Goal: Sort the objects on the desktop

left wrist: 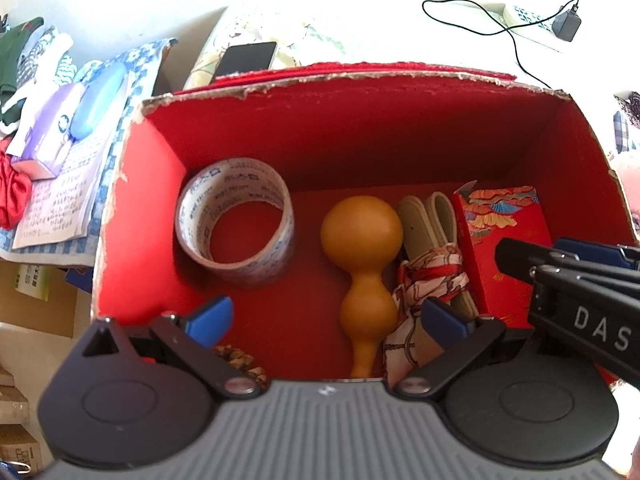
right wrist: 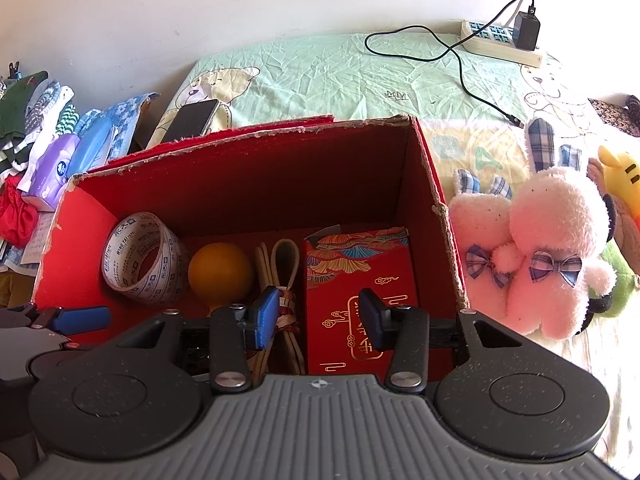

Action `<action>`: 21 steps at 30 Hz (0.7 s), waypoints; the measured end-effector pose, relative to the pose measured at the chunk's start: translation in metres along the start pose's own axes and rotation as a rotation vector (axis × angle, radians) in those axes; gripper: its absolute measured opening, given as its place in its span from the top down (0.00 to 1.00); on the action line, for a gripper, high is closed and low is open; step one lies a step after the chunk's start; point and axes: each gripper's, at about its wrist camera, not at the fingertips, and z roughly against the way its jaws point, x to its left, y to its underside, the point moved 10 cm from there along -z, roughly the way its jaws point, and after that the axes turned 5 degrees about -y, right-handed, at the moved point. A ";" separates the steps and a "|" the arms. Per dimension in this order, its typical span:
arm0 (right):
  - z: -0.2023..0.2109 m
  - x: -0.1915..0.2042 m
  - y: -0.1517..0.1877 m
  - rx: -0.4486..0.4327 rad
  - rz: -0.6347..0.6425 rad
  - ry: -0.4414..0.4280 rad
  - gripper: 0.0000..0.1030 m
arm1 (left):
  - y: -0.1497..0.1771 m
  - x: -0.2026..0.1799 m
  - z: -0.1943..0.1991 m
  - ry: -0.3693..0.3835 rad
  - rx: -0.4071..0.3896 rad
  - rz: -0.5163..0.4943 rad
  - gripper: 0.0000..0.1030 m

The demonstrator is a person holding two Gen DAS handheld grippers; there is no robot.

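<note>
A red cardboard box (left wrist: 152, 208) (right wrist: 432, 200) stands open on the bed. Inside lie a roll of printed tape (left wrist: 236, 220) (right wrist: 140, 260), an orange gourd (left wrist: 362, 248) (right wrist: 220, 268), insoles tied with a patterned scarf (left wrist: 428, 240) (right wrist: 284, 260) and a small red patterned carton (left wrist: 504, 232) (right wrist: 356, 264). My left gripper (left wrist: 328, 318) hangs open over the box's near side, with the gourd's neck below the gap. My right gripper (right wrist: 318, 314) is open above the carton and insoles, holding nothing. A brown lumpy object (left wrist: 240, 360) is partly hidden under the left finger.
A phone (right wrist: 192, 120) lies behind the box. A power strip (right wrist: 500, 40) with a charger and black cable (right wrist: 460, 64) sits at the back right. Plush toys (right wrist: 540, 248) crowd the box's right side. A tissue pack (right wrist: 52, 168), clothes and a notebook (left wrist: 60, 196) lie left.
</note>
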 end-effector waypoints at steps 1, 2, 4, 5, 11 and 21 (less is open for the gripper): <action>0.000 0.000 0.000 0.000 -0.001 0.000 0.55 | 0.000 0.000 0.000 -0.001 -0.002 0.000 0.02; 0.000 0.000 -0.001 0.000 -0.001 -0.001 0.55 | -0.001 0.001 0.000 -0.004 -0.004 0.001 0.02; 0.000 0.000 -0.001 -0.001 -0.004 -0.003 0.55 | -0.001 0.001 0.001 -0.004 -0.010 0.003 0.02; 0.000 0.000 -0.001 -0.002 -0.005 -0.004 0.55 | -0.002 0.001 0.001 -0.002 -0.014 0.004 0.02; 0.000 0.001 -0.001 -0.004 -0.004 -0.003 0.55 | -0.001 0.000 0.000 0.021 -0.005 0.010 0.02; 0.000 0.000 -0.001 -0.009 -0.012 -0.005 0.55 | -0.004 -0.002 0.004 0.006 -0.049 0.006 0.02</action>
